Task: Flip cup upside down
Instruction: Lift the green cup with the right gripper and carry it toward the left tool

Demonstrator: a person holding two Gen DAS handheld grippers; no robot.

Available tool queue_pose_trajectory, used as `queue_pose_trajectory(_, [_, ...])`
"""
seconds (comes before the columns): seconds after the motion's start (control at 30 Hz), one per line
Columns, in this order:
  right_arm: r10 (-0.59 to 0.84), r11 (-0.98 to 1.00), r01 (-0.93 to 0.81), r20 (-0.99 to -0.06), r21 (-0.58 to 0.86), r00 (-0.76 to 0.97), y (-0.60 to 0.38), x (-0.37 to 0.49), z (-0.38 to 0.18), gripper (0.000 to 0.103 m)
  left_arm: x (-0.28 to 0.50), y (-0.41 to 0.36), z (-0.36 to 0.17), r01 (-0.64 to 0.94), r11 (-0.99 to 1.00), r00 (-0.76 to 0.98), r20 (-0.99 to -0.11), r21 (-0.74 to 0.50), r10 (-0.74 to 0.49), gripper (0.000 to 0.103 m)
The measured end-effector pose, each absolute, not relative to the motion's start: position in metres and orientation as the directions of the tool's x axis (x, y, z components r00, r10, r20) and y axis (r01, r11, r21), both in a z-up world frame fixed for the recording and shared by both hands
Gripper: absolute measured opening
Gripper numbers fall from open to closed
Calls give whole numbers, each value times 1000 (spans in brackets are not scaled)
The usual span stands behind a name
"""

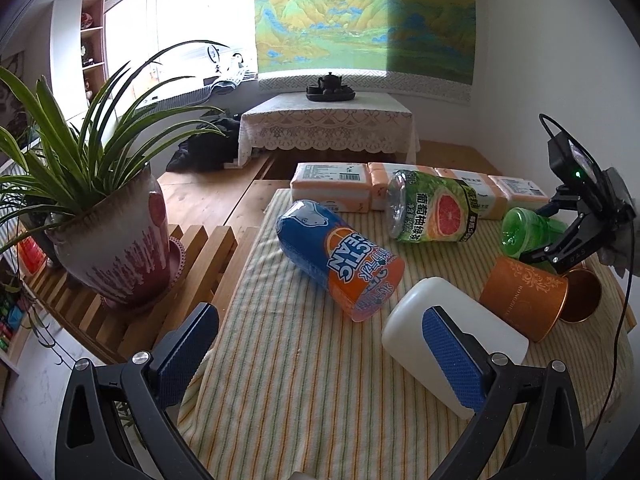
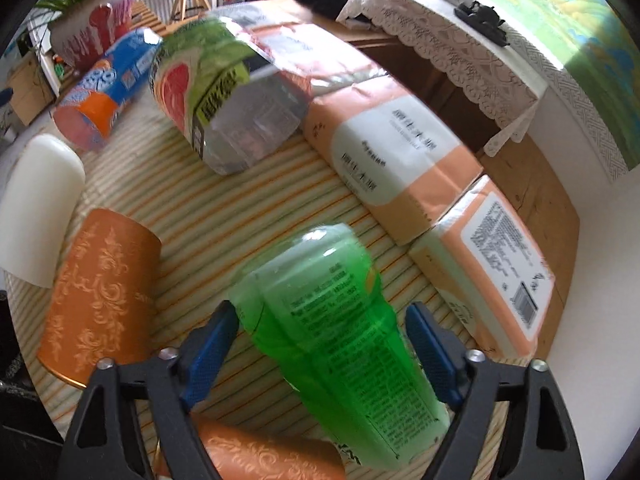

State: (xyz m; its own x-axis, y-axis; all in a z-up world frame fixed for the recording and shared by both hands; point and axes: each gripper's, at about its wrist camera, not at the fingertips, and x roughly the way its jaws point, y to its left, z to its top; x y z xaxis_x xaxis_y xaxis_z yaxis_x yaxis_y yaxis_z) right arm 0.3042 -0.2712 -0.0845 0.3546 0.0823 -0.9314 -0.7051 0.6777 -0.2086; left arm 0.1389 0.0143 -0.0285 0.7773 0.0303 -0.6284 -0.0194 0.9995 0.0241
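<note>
Green cup: translucent green plastic with fine black print down its side, lying between the fingers of the right gripper, closed base pointing away from the camera; in the left wrist view it shows at the far right of the cloth.
Right gripper: jaws spread wide on either side of the cup; the left blue pad sits at the cup's wall, the right pad stands a little off it; whether either presses on it I cannot tell.
Orange cups: one with pale scrollwork lies just left of the green cup; a second lies under the gripper's near edge.
White cup: plain, opaque, on its side, partly behind the right pad of the left gripper.
Left gripper: jaws wide apart, nothing between them, above the near edge of the cloth.
Blue-and-orange bottle: lying at mid-cloth.
Grapefruit-label bottle: on its side behind it.
Tissue packs: peach and white, in a row along the far edge.
Striped cloth: covers the wooden table.
Potted plant: on a slatted stand to the left.
</note>
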Motion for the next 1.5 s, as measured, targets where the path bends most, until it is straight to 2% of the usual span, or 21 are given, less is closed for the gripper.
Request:
queue_pose_trajectory(0.27, [90, 704, -675, -915, -220, 392, -278, 311, -75, 72, 137, 16, -28, -22, 999, 775, -632, 27, 34, 103])
queue_pose_trajectory(0.63, [70, 768, -575, -855, -282, 513, -289, 296, -23, 71, 125, 10, -19, -5, 999, 787, -617, 32, 24, 103])
queue_pose_trajectory(0.9, [43, 777, -535, -818, -333, 573, -284, 227, 31, 71, 107, 6, -8, 28, 999, 801, -599, 17, -12, 103])
queue_pose_trajectory(1.03, [63, 781, -541, -823, -311, 564, -279, 188, 43, 71, 94, 4, -3, 49, 999, 808, -588, 9, -34, 103])
queue_pose_trajectory(1.13, [82, 788, -551, -839, -275, 538, -271, 160, 39, 71, 85, 4, -5, 62, 998, 803, -593, -3, -52, 103])
queue_pose_trajectory(1.4, [151, 795, -591, -899, -136, 411, -238, 125, -16, 71, 65, 8, -11, 78, 997, 790, -608, -17, -72, 103])
queue_pose_trajectory(1.5, [136, 787, -602, -914, -136, 383, -225, 120, -39, 71, 60, 12, -12, 76, 997, 790, -609, -18, -71, 103])
